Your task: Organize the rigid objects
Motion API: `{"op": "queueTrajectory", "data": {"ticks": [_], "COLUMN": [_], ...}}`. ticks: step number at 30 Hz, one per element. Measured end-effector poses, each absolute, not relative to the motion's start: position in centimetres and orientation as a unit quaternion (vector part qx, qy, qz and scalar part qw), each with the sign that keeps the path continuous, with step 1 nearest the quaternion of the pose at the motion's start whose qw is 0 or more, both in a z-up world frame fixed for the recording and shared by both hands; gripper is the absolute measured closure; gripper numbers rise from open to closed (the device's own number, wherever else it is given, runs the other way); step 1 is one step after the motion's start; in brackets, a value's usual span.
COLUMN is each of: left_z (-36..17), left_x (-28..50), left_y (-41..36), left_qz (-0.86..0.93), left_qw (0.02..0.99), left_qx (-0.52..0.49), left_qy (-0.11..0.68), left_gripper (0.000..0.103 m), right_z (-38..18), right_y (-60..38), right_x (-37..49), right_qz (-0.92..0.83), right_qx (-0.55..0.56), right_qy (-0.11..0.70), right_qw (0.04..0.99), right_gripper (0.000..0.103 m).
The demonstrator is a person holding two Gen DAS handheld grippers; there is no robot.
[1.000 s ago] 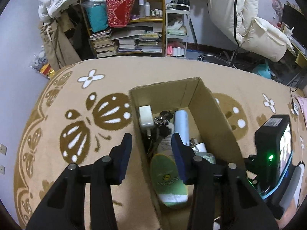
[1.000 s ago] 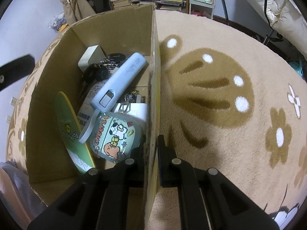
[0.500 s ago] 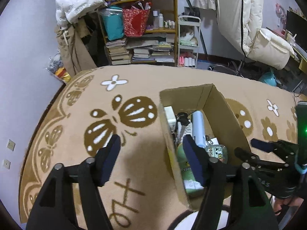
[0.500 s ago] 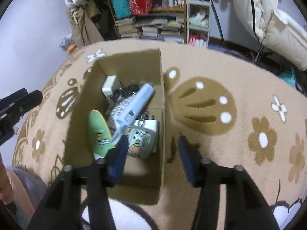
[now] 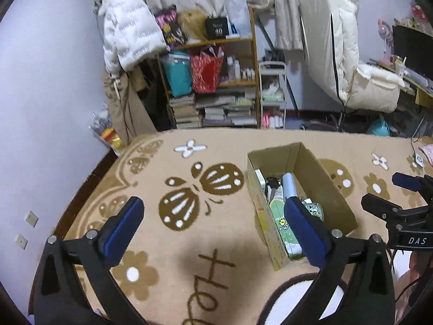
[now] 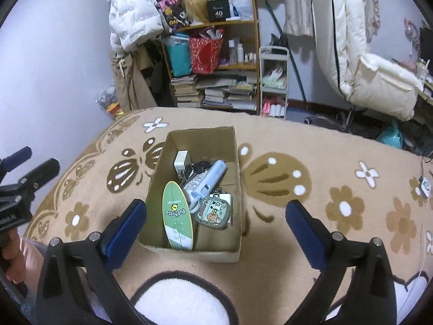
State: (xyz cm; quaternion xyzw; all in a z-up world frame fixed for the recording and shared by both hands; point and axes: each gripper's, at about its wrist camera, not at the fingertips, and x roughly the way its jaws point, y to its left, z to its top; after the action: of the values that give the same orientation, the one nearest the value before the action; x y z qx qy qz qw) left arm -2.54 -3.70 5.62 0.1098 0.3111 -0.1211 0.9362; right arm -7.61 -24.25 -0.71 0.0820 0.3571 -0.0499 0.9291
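Nearest the right wrist camera, the right gripper (image 6: 216, 214) hangs above the rug (image 6: 311, 216) with its blue-padded fingers (image 6: 127, 224) spread wide and nothing between them. The left gripper (image 5: 213, 224) is the same: released, fingers far apart, empty, held above the rug to the left of the box. Each gripper shows at the edge of the other's view, and a bit of hand (image 6: 12, 257) is visible at the lower left of the right view.

Just beyond the right gripper sits the open cardboard box (image 6: 232, 151) on the tan rug, which has brown butterfly and flower patterns. The rigid things are all inside it. A green surfboard-shaped piece (image 6: 177, 216) leans at the near left, with a small case printed with cartoon animals (image 6: 215, 212) beside it on the right (the case rests against a white block that is mostly hidden). A pale blue tube (image 6: 209, 180) lies slantwise across the middle, over a printed packet. At the far end are a white charger (image 6: 180, 161) and a cluster of dark keys or clips (image 6: 200, 165), too small to tell apart.

Past the rug stands a wooden shelf (image 6: 254, 27) crowded with books, bottles, a red bag (image 6: 205, 52) and a teal bag (image 6: 178, 57). A white puffy jacket (image 6: 132, 19) hangs to its left, and a cream chair (image 6: 379, 81) is on the right.
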Motion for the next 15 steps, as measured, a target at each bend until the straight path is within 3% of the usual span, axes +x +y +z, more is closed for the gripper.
{"op": "queueTrajectory", "data": {"ticks": [15], "left_z": [4.3], "left_x": [-6.7], "left_y": [0.1], "left_qz": [-0.110], "left_qw": [0.941], "left_qx": [0.107], "left_qy": [0.303], "left_gripper": [0.001], "right_z": [-1.0], "right_y": [-22.5], "right_x": [-13.2], "right_qz": [-0.050], "right_qx": [0.096], "right_qy": [0.291], "right_qw": [0.951], "right_gripper": [0.000]}}
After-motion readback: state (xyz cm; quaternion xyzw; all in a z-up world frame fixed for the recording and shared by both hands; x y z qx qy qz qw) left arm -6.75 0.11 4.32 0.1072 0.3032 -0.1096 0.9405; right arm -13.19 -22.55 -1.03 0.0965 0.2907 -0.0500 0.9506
